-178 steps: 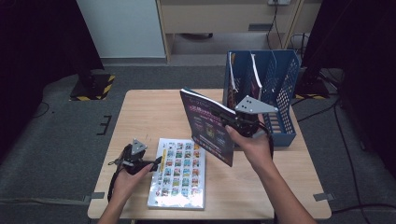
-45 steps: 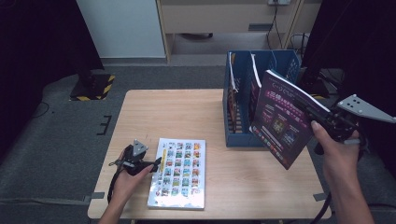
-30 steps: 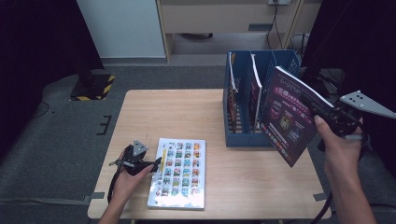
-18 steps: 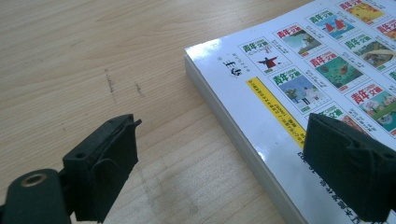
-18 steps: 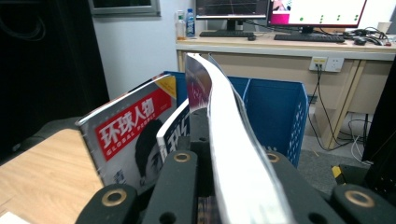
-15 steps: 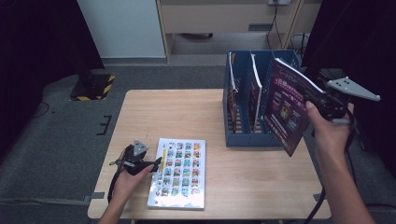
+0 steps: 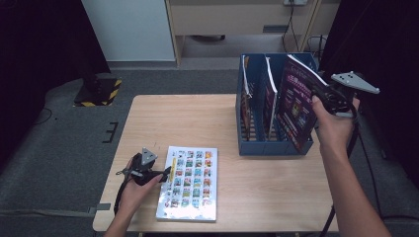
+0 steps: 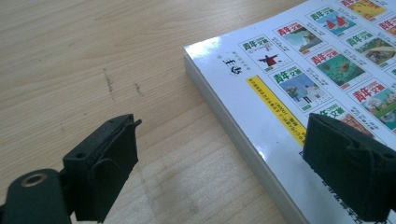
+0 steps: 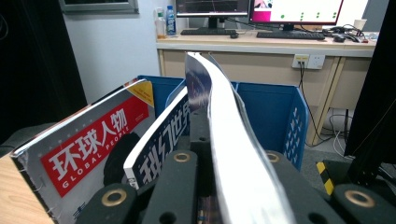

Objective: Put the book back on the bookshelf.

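Risk: purple magazine [image 7: 296,108] snagging on blue file rack [image 7: 257,145] divider
Right gripper [image 7: 330,98] fingers clamped on curved magazine above rightmost slot; left gripper [image 8: 224,172] fingers open beside catalogue [image 7: 190,182] on counter [image 7: 197,118]; bowed pages liable to catch or buckle

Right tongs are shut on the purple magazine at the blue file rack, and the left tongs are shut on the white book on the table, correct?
Not quite. The left tongs are open, astride the white book's edge, as the left gripper view shows. The right tongs are indeed shut on the purple magazine at the blue file rack.
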A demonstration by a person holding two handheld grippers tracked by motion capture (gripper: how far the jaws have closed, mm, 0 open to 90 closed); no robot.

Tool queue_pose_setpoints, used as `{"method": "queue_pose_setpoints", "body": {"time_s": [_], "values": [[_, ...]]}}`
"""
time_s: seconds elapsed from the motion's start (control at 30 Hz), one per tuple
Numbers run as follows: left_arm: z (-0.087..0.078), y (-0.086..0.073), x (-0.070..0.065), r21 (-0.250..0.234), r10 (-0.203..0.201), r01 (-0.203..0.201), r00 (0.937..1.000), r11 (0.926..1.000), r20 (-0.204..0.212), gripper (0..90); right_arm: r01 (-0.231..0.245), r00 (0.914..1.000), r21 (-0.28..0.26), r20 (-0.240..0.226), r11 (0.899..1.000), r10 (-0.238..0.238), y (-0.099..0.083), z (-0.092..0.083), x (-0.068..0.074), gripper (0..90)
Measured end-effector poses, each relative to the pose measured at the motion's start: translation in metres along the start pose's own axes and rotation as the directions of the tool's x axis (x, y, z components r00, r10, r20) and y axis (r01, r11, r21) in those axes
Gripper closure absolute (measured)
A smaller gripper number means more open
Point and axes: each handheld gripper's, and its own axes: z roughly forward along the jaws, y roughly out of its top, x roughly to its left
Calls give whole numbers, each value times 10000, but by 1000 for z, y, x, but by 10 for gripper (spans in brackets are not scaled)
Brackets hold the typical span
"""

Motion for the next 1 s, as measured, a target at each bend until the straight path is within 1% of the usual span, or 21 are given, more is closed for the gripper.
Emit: {"method": "queue_pose_setpoints", "body": {"time_s": [0.17, 0.2, 0.3, 0.37, 0.43, 0.57, 0.6, 0.63, 0.67, 0.8, 0.83, 0.87, 0.9, 0.93, 1.0], "values": [[-1, 0, 1, -72, -70, 70, 10000, 9999, -27, 92, -147, 9999, 5, 59, 9999, 147, 4, 9, 0, 840], [-2, 0, 1, -87, -88, 88, 10000, 9999, -23, 92, -91, 9999, 29, 101, 10000, 91, 7, 13, 1, 840], [-2, 0, 1, -78, -80, 80, 10000, 9999, -11, 92, 5, 9998, 35, 174, 10000, -6, 10, 18, 3, 840], [-2, 0, 1, -77, -80, 79, 10000, 9999, -7, 92, 15, 9998, 27, 213, 10000, -16, 11, 22, 5, 840], [-2, 0, 1, -105, -98, 98, 10000, 9999, -3, 92, -76, 9996, 17, 282, 10000, 76, 12, 25, 6, 840], [-3, 0, 3, -171, -176, 175, 9998, 9997, -42, 92, -27, 9994, 57, 339, 10000, 25, 13, 30, 7, 840], [-4, 0, 4, -166, -206, 205, 9998, 9997, -46, 92, 75, 9992, 149, 387, 9999, -81, 14, 34, 8, 840], [-4, 0, 4, -166, -206, 205, 9998, 9997, -46, 92, 75, 9992, 149, 387, 9999, -81, 14, 34, 8, 840], [-4, 0, 4, -177, -201, 201, 9998, 9996, -41, 92, 109, 9988, 170, 470, 9998, -117, 14, 39, 9, 840], [-5, 1, 4, -221, -172, 170, 9998, 9996, -69, 92, -125, 9981, -14, 601, 9999, 126, 13, 48, 8, 840], [-5, 1, 4, -212, -159, 157, 9998, 9997, -84, 92, -125, 9981, -14, 601, 9999, 126, 13, 48, 8, 840], [-4, 1, 5, -198, -159, 158, 9998, 9997, -81, 92, -262, 9976, -72, 638, 9996, 266, 12, 52, 6, 840], [-4, 1, 5, -198, -159, 158, 9998, 9997, -81, 92, -262, 9976, -72, 638, 9996, 266, 12, 52, 6, 840], [-5, 1, 5, -194, -166, 165, 9998, 9997, -88, 92, -431, 9968, -133, 664, 9990, 439, 12, 57, 2, 840], [-5, 1, 6, -205, -173, 171, 9998, 9996, -117, 92, -610, 9953, -270, 734, 9978, 628, 12, 61, -2, 840]]}}
